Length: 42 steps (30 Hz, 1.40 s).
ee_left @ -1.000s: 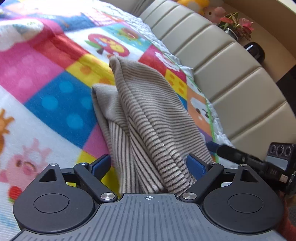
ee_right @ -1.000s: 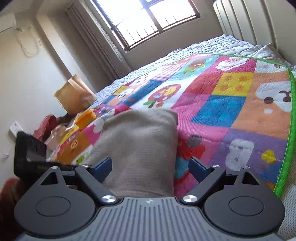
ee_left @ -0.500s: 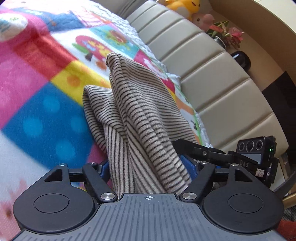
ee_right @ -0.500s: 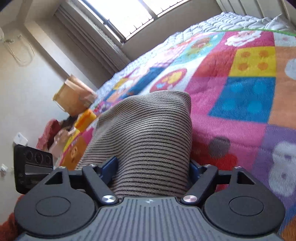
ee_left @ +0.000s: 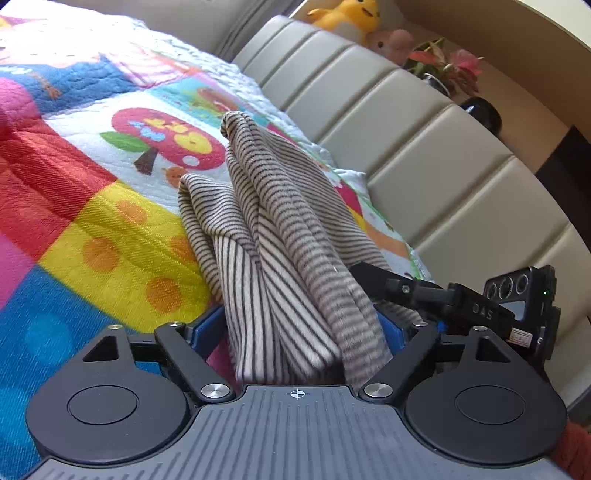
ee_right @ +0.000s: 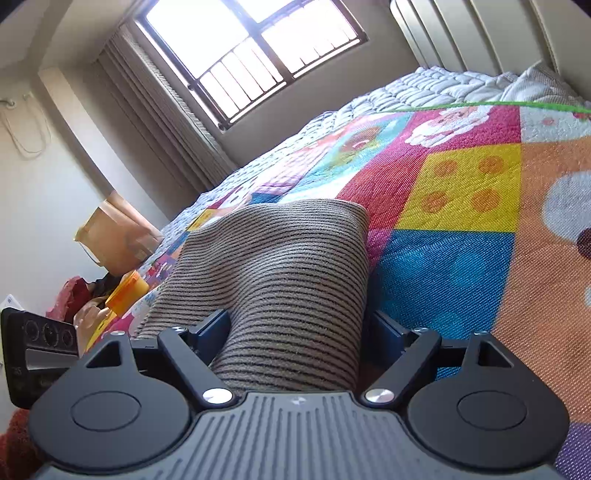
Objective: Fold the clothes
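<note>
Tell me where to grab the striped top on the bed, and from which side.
Grip the striped top at its near, bunched end, where the folds gather into one thick bundle narrow enough to pinch. Come in low from the near side, along the blanket, one pad on each flank. The far end rises in a loose, thin peak, probably a poorer hold.

striped garment (ee_left: 280,236): beige ground with thin dark brown stripes. quilt (ee_left: 92,206): patchwork of red, yellow with orange dots, blue, pink and white squares bearing cartoon figures, green edging. headboard (ee_left: 443,155): plain beige padded panels. plush toy (ee_left: 347,18): yellow. fingers (ee_left: 205,325): blue pads on black arms. gripper bodies: dark grey, ribbed.
</note>
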Each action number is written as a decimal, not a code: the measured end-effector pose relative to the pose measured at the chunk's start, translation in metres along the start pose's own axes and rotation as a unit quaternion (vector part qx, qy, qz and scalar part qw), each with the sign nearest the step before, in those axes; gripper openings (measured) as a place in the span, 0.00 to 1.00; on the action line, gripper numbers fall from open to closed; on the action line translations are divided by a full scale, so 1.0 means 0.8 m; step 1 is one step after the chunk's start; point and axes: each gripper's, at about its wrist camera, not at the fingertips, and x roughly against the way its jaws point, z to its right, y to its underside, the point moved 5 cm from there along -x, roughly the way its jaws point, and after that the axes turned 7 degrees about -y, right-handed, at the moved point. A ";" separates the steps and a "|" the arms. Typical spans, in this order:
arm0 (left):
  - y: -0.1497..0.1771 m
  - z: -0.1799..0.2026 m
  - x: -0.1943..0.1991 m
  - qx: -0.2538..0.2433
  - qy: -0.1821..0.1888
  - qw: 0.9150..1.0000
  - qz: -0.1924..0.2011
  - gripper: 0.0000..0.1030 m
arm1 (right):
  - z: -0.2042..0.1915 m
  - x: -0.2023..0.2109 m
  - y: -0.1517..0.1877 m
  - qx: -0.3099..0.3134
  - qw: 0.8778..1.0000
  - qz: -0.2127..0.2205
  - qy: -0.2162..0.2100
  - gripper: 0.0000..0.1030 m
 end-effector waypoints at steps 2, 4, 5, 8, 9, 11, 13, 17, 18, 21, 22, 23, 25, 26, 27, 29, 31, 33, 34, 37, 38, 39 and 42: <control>0.011 0.000 0.012 -0.005 -0.004 1.000 0.011 0.89 | -0.001 0.003 0.004 0.003 1.000 0.006 -0.001 0.83; 0.022 0.002 0.022 -0.015 -0.015 1.000 0.021 0.89 | -0.006 0.007 0.009 0.008 1.000 0.009 0.006 0.85; 0.026 0.004 0.026 -0.020 -0.022 0.999 0.024 0.89 | -0.007 0.011 0.012 0.004 1.000 0.010 0.006 0.86; 0.032 0.008 0.031 -0.029 -0.038 0.998 0.028 0.89 | -0.015 0.026 0.027 -0.004 1.000 0.014 0.010 0.86; 0.032 0.008 0.032 -0.029 -0.038 0.998 0.029 0.89 | -0.021 0.033 0.034 0.001 1.000 0.019 0.017 0.86; 0.030 0.006 0.033 -0.025 -0.037 0.999 0.030 0.89 | -0.035 0.041 0.044 0.020 0.999 0.025 0.030 0.80; 0.031 0.005 0.034 -0.023 -0.040 0.998 0.032 0.87 | -0.051 0.042 0.051 0.043 0.998 0.022 0.046 0.77; 0.031 0.003 0.035 -0.020 -0.048 0.998 0.039 0.83 | -0.062 0.024 0.040 0.074 0.995 0.003 0.063 0.77; 0.031 0.003 0.034 -0.019 -0.049 0.998 0.039 0.82 | -0.058 0.018 0.036 0.072 0.996 -0.003 0.060 0.77; 0.030 0.003 0.032 -0.021 -0.053 0.998 0.040 0.82 | -0.045 0.005 0.027 0.054 0.997 -0.022 0.049 0.81; 0.030 0.003 0.031 -0.022 -0.053 0.998 0.040 0.83 | -0.040 0.007 0.026 0.041 0.998 -0.026 0.045 0.82; 0.030 0.004 0.030 -0.024 -0.053 0.998 0.039 0.84 | -0.038 0.013 0.026 0.039 0.998 -0.028 0.045 0.83; 0.030 0.004 0.029 -0.024 -0.052 0.998 0.037 0.85 | -0.042 0.025 0.025 0.059 0.996 -0.028 0.060 0.89; 0.030 0.003 0.028 -0.023 -0.053 0.998 0.037 0.85 | -0.046 0.031 0.022 0.073 0.994 -0.027 0.072 0.93; 0.030 0.003 0.028 -0.023 -0.054 0.998 0.036 0.85 | -0.051 0.036 0.019 0.088 0.992 -0.025 0.085 0.95; 0.030 0.004 0.027 -0.024 -0.056 0.997 0.035 0.86 | -0.067 0.045 0.007 0.125 0.987 -0.012 0.097 0.98; 0.030 0.005 0.026 -0.027 -0.059 0.997 0.036 0.86 | -0.086 0.043 -0.008 0.154 0.984 -0.003 0.091 1.00; 0.031 0.006 0.026 -0.029 -0.061 0.997 0.036 0.86 | -0.106 0.032 -0.020 0.182 0.979 -0.005 0.087 1.00; 0.031 0.006 0.026 -0.028 -0.061 0.997 0.036 0.86 | -0.112 0.021 -0.020 0.197 0.976 -0.016 0.091 1.00; 0.031 0.006 0.026 -0.032 -0.063 0.997 0.035 0.84 | -0.105 -0.036 0.003 0.260 0.947 -0.098 0.161 1.00; 0.031 0.006 0.025 -0.034 -0.064 0.997 0.035 0.85 | -0.096 -0.041 0.002 0.240 0.953 -0.103 0.152 1.00; 0.031 0.005 0.026 -0.032 -0.062 0.997 0.035 0.85 | -0.088 -0.047 0.002 0.219 0.959 -0.108 0.143 1.00; 0.030 0.002 0.027 -0.022 -0.047 0.998 0.037 0.88 | -0.088 -0.041 -0.022 0.197 0.962 -0.116 0.151 1.00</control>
